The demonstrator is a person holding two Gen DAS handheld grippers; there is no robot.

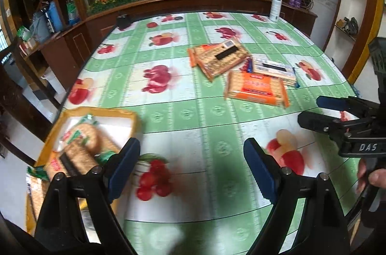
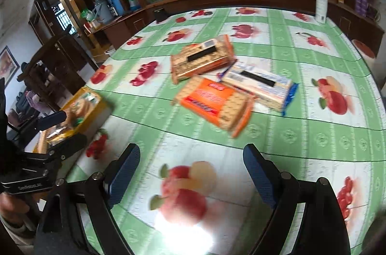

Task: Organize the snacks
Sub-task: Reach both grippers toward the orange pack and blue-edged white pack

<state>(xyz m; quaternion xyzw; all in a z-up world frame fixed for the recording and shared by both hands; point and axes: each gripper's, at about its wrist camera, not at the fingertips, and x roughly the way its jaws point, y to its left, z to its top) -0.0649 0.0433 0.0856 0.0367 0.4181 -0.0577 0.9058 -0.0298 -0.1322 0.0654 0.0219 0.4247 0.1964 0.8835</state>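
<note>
Apparently the sorting is partway through: some biscuit packs already lie in the yellow tray [image 1: 120, 113], just left of the left gripper [image 1: 191, 170], whose fingers stand apart and empty over the table [image 1: 193, 115]. The right gripper [image 2: 191, 170] is also spread wide with nothing between its fingers. Ahead of both, well beyond the fingertips, three packs lie loosely overlapping: an orange pack [image 2: 213, 104] nearest, a blue-edged pack [image 2: 260, 86] to its right, and a tan pack [image 2: 201, 58] behind. The next move likely calls for reaching forward, straddling the orange pack and closing on it.
</note>
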